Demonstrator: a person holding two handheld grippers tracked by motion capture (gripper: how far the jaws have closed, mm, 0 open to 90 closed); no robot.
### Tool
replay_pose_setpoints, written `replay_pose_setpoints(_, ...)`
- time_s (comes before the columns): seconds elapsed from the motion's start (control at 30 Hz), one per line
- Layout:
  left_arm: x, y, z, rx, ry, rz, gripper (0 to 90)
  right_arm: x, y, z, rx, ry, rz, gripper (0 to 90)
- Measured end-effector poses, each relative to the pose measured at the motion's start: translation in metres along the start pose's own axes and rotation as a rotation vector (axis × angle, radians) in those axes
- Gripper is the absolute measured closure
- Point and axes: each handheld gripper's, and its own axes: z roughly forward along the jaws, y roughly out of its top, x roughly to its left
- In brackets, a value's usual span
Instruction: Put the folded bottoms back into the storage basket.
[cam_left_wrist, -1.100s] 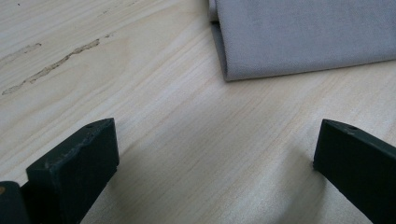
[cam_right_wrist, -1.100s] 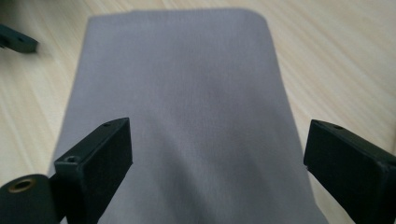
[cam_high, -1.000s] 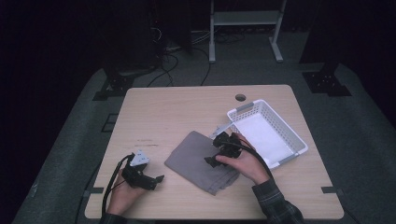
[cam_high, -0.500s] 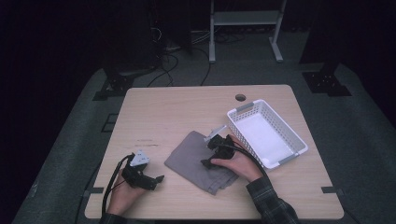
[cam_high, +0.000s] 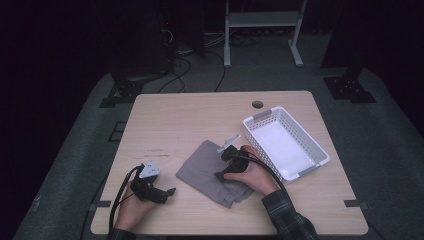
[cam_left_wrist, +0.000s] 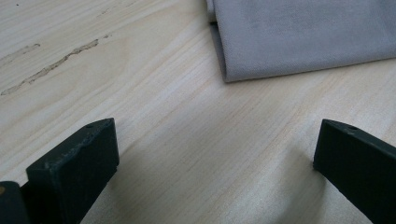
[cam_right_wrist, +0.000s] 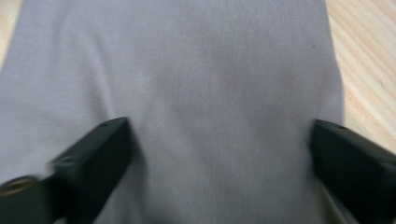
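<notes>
High view: table (cam_high: 200, 115) lit evenly from above, surroundings near black toward all frame edges; image soft, slightly grainy. Left gripper view: bright, sharp wood grain mid-frame, soft shadows under the black jaws at the bottom corners. Right gripper view: grey cloth (cam_right_wrist: 210, 93) blurred throughout, dim shading near the jaws.

A light wooden table (cam_high: 190, 115) stands on a grey floor mat (cam_high: 390, 135). A white basket (cam_high: 305, 167) with small holes in its walls sits near the right edge of the table. A small round hole (cam_high: 257, 104) is in the tabletop just behind the basket. Black cables (cam_high: 185, 60) lie on the floor behind, next to a grey metal stand (cam_high: 262, 20).
</notes>
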Motion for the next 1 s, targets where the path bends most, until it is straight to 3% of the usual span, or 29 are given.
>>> replay_pose_setpoints(0.23, 0.000, 0.000, 0.000, 0.000, 0.000, 0.000, 0.0, 0.002, 0.001, -0.007, -0.009, 0.035, -0.008, 37.6)
replay_pose_setpoints(0.47, 0.000, 0.000, 0.000, 0.001, 0.001, 0.002, 0.0, 0.004, 0.003, -0.010, 0.004, 0.038, 0.006, 57.2)
replay_pose_setpoints(0.53, 0.000, 0.000, 0.000, 0.001, 0.001, 0.002, 0.0, 0.004, 0.003, -0.011, 0.011, 0.042, 0.031, 62.6)
replay_pose_setpoints(0.67, 0.000, 0.000, 0.000, 0.000, 0.001, 0.002, 0.0, 0.006, 0.006, -0.012, 0.031, 0.028, 0.043, 64.7)
replay_pose_setpoints(0.83, 0.000, 0.000, 0.000, 0.000, 0.000, 0.001, 0.0, 0.002, 0.005, -0.017, 0.009, 0.074, 0.059, 66.3)
replay_pose_setpoints(1.0, 0.000, 0.000, 0.000, 0.000, 0.001, 0.002, 0.0, 0.002, 0.007, -0.024, -0.005, 0.090, 0.075, 66.9)
